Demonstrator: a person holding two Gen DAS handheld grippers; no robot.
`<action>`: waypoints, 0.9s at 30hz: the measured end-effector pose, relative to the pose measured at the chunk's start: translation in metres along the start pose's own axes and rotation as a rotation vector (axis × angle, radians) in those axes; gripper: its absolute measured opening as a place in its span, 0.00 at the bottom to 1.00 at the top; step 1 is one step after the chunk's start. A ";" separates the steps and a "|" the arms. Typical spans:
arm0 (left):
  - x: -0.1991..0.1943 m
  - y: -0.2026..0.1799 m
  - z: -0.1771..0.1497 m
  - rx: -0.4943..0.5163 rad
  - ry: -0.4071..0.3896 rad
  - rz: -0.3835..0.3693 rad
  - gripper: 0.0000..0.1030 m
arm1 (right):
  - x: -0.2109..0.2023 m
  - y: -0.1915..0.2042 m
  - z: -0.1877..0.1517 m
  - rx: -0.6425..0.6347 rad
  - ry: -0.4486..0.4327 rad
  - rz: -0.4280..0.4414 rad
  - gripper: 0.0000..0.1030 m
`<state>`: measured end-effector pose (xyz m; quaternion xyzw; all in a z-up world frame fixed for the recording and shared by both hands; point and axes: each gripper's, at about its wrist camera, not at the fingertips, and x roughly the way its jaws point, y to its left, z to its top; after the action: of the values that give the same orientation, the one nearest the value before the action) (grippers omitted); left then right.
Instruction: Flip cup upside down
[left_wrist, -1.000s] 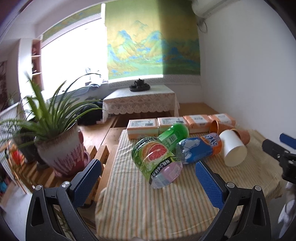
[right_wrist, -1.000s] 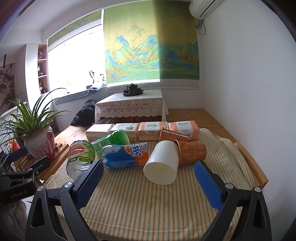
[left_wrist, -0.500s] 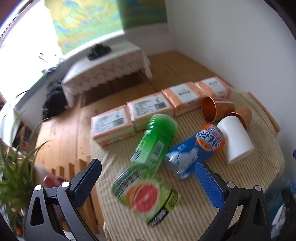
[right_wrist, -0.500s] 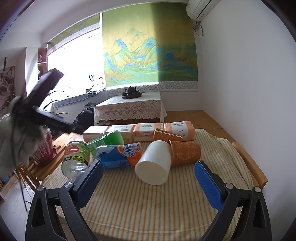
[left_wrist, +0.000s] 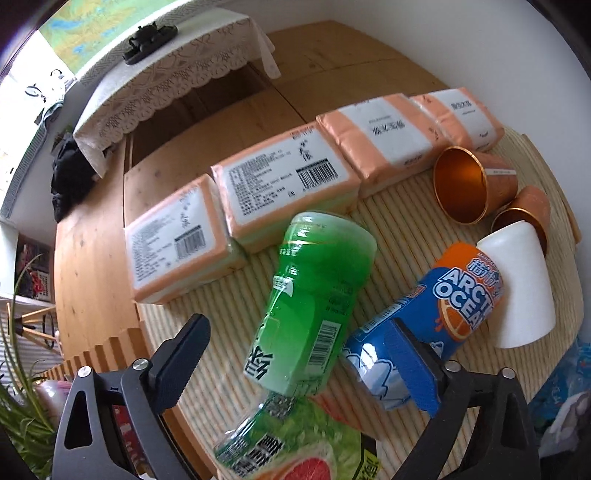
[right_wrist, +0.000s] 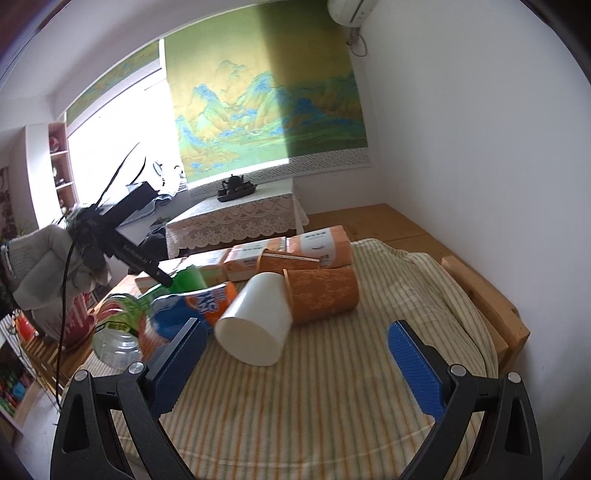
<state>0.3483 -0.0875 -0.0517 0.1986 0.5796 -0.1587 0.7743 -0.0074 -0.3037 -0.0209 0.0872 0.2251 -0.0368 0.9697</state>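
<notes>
White cup (right_wrist: 255, 326) lies on its side ahead between spread right gripper (right_wrist: 295, 363) fingers, untouched; left gripper (left_wrist: 297, 363) spread wide over green bottle (left_wrist: 312, 314).

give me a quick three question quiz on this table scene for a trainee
1. True or false: the white cup is standing upright on the striped cloth.
2. Which lies directly against the white cup's far side? A) green cup B) patterned orange cup C) teapot
3. Fill in: both the left hand-held gripper and the right hand-held gripper are ____ and hold nothing.

Key: 1 false, it lies on its side. 2 B. 3 open.
</notes>
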 end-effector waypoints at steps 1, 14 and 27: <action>0.004 0.000 0.000 0.004 0.009 -0.010 0.89 | 0.001 -0.002 0.000 0.004 0.002 -0.001 0.94; 0.045 0.004 0.011 0.003 0.062 -0.053 0.73 | 0.007 -0.010 0.000 0.006 0.015 -0.009 0.94; 0.012 -0.008 0.026 0.088 -0.032 0.018 0.63 | 0.012 -0.012 -0.003 0.016 0.027 -0.023 0.94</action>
<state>0.3691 -0.1076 -0.0583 0.2354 0.5578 -0.1803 0.7752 0.0012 -0.3155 -0.0306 0.0929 0.2387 -0.0484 0.9654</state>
